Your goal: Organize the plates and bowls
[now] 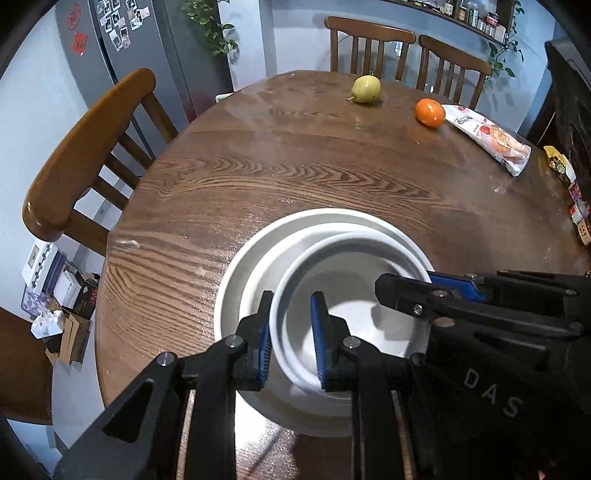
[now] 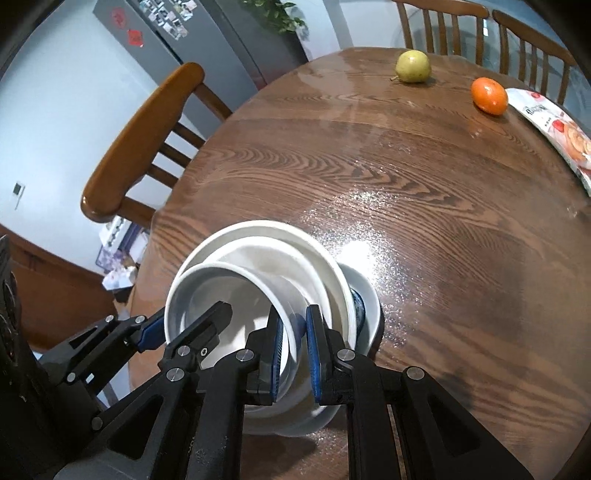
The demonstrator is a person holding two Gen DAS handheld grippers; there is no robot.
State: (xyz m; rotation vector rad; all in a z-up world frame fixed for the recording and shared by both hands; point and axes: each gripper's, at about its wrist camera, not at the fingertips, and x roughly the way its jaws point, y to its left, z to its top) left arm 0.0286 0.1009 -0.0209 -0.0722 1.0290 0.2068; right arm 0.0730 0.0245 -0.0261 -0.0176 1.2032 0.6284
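Astride the bowl (image 1: 332, 295) rim (opposite sides), both claws: left claw (image 1: 291, 343), right claw (image 2: 295, 347).

From my feed: round wooden surface (image 1: 258, 177), strong grain, glossy, with glare patches toward my side. Far side: a yellow-green pear (image 1: 365, 89) lying with its stem end pointing left; right of it and apart, an orange (image 1: 429, 112). A white snack packet (image 1: 487, 138) with red print lies flat, its near corner touching or just beside the orange; I cannot tell which. More small packets (image 1: 561, 168) at the right edge, too blurred to read. Wooden chair (image 1: 88, 147) on the left, two more chairs (image 1: 369, 44) behind the far edge. Grey fridge (image 1: 140, 55) with photos and red decorations. Leafy plant (image 1: 210, 26) beside it. Cardboard boxes (image 1: 74, 295) on the floor, lower left.
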